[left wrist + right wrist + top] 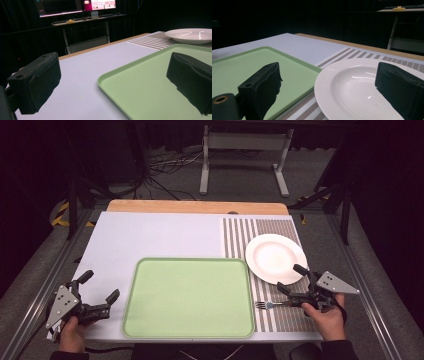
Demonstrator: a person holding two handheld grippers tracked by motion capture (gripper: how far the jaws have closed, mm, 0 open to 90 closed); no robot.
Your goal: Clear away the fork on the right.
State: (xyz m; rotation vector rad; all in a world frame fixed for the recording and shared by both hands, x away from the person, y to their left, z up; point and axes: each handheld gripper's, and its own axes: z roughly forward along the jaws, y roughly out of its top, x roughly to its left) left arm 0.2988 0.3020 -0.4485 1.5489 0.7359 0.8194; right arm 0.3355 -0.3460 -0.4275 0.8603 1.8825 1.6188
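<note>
No words, numbers or brands can be read anywhere. The lit monitor (103, 4) behind the worktop (82, 72) shows writing. It is too small and blurred to make out.

Glossy white plate (352, 87), matt green plastic tray (189, 297), striped woven mat (240, 232)

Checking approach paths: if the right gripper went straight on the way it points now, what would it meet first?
Most likely the white plate: the right gripper is open, and in its own view the plate's near rim lies directly between the jaws. The green tray sits off to the side. Height above the rim is unclear.
</note>
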